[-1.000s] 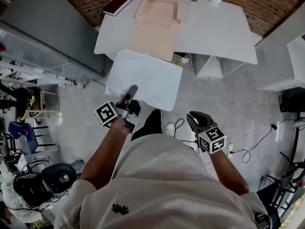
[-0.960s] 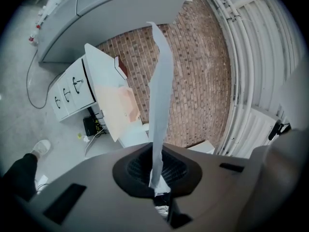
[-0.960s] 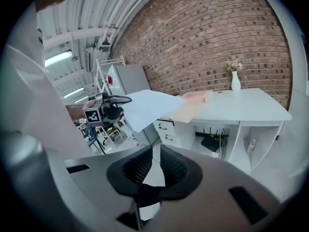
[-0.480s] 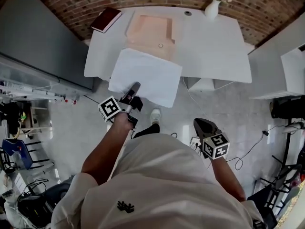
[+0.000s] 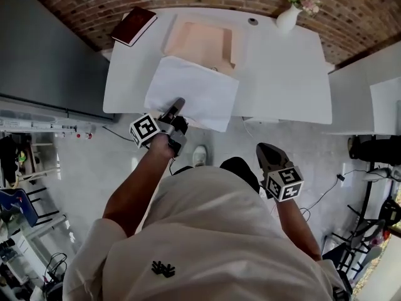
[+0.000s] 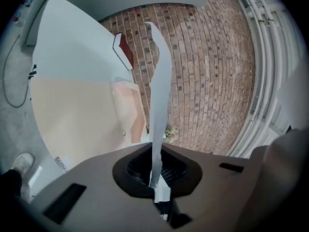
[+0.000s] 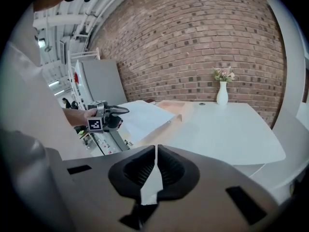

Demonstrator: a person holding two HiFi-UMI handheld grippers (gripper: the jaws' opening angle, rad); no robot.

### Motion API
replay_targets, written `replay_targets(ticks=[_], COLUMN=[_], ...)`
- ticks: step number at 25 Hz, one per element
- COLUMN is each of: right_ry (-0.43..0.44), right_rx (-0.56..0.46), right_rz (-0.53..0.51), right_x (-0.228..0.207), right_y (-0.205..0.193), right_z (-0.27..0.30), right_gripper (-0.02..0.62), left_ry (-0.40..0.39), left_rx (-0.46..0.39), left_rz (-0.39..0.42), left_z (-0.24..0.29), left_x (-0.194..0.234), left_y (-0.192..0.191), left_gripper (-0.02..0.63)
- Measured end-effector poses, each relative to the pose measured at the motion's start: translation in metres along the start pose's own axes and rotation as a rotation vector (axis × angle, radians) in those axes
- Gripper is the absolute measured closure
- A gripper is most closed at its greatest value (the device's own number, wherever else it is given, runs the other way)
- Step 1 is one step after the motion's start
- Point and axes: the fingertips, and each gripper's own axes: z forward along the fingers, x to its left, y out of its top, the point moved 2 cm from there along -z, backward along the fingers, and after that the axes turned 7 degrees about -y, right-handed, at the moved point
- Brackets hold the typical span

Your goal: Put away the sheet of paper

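Observation:
My left gripper (image 5: 177, 107) is shut on the near edge of the white sheet of paper (image 5: 194, 91). The sheet hangs over the white table's (image 5: 288, 74) front edge and covers the near part of an open peach folder (image 5: 200, 39). In the left gripper view the sheet (image 6: 160, 91) stands edge-on, pinched at the left gripper (image 6: 154, 146), with the folder (image 6: 77, 117) to its left. My right gripper (image 5: 266, 152) hangs low at my right side, away from the table. It (image 7: 156, 147) is shut, and it looks toward the left gripper (image 7: 120, 111) and the sheet (image 7: 145, 117).
A dark red book (image 5: 133, 25) lies at the table's far left corner. A white vase with flowers (image 5: 291, 14) stands at the far right. A brick wall runs behind the table. A grey cabinet (image 5: 44, 49) stands to the left, with cables on the floor.
I have stepped closer to the table. The left gripper has carried the sheet forward, from over the floor to over the table's front edge and the folder. The right gripper stays low.

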Motion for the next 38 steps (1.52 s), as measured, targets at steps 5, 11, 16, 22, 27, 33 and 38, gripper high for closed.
replay_targets(ticks=[5,11,16,22,27,33,38], right_ry=[0.043,0.092,0.152,0.194,0.21,0.238,0.271], right_rx=[0.042,0.061,0.082,0.09,0.105,0.124,0.147], right_rz=[-0.05,-0.078,-0.121,-0.125,-0.119,-0.11,-0.107], right_x=[-0.013,-0.044,-0.073,-0.101,-0.132,-0.148,-0.158], right_y=[0.014,0.042,0.066,0.093,0.086,0.091,0.09], right_z=[0.028,0.068,0.095,0.119,0.136,0.149,0.161], right_gripper=[0.554,0.548,0.546,0.546,0.546,0.546,0.546], left_ry=[0.03,0.077,0.121,0.173,0.219,0.265,0.282], left_rx=[-0.029,-0.057,-0.065,-0.073,-0.07,-0.065,-0.067], left_rz=[-0.049,-0.072,-0.088,-0.103,-0.099,-0.087,-0.09], left_z=[0.026,0.061,0.082,0.102,0.121,0.145,0.169], left_x=[0.025,0.049,0.07,0.094,0.106,0.117,0.122], left_y=[0.018,0.033,0.042,0.053,0.06,0.074,0.085], left_gripper=[0.583,0.583,0.583,0.583,0.583,0.583,0.583])
